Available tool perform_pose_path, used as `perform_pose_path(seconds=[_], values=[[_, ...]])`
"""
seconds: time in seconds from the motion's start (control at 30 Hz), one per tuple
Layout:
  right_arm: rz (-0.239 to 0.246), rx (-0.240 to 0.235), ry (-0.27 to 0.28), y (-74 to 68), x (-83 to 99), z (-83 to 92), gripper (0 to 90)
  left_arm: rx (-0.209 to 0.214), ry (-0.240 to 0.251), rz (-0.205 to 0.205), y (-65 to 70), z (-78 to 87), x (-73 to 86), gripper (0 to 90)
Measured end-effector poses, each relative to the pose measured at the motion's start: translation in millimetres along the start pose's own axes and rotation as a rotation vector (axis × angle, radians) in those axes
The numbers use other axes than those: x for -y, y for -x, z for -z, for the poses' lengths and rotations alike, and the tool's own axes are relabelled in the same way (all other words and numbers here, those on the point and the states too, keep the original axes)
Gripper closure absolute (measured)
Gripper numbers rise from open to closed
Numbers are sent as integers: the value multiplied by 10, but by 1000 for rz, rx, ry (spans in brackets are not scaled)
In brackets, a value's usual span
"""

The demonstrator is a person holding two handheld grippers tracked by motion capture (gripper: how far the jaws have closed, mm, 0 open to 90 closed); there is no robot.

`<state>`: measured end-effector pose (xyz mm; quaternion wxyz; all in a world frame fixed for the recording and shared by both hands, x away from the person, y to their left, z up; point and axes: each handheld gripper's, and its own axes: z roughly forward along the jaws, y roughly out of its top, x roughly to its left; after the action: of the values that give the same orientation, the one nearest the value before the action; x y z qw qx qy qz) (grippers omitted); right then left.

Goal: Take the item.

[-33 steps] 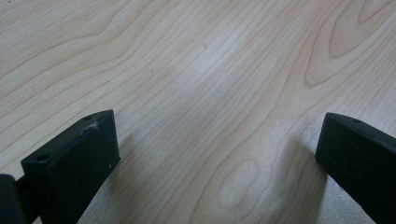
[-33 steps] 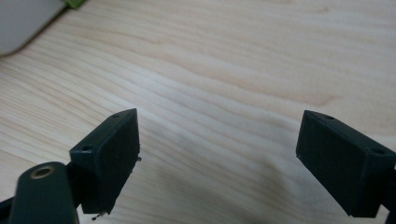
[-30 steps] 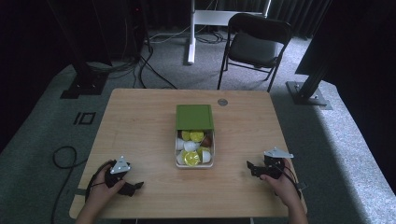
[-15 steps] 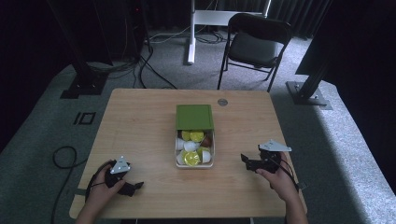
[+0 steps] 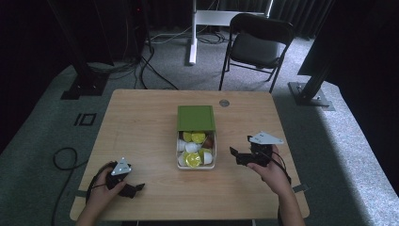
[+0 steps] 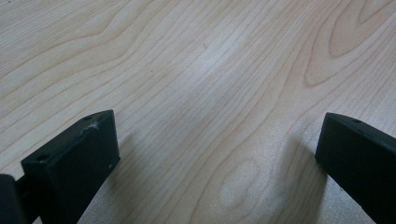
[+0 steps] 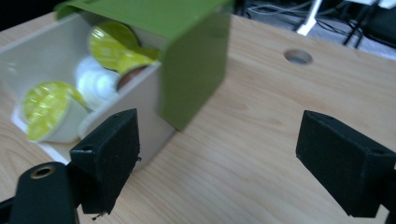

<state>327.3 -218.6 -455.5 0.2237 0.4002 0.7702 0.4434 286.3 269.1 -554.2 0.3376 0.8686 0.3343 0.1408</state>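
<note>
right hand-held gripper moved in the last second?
Yes. The right hand-held gripper has shifted left, toward the box of pods, which stayed put.

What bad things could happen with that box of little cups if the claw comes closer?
1. The right claw is open and pointing at the side of the white box. If it comes in low, it might shove the box across the wooden table rather than grab anything.
2. The green lid covers the back half, so the coffee pods there are hard to reach; a claw could bump the lid.
3. The pods lie jumbled and tilted, so one could slip when pinched.
</note>
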Motion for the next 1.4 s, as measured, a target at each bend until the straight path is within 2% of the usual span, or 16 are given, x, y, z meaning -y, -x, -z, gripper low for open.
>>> perform_pose_path(seconds=[0.33, 0.7, 1.13, 1.4], values=[[54, -65, 14, -218, -223, -113, 135, -1, 0, -2, -2, 0, -1, 5], [98, -147, 11, -503, -332, -290, 136, -1, 1, -2, -1, 0, 0, 5], [135, -234, -28, -870, -297, -547, 137, 0, 1, 1, 1, -1, 0, 5], [151, -242, -53, -1049, -199, -636, 137, 0, 0, -1, 0, 0, 0, 5]])
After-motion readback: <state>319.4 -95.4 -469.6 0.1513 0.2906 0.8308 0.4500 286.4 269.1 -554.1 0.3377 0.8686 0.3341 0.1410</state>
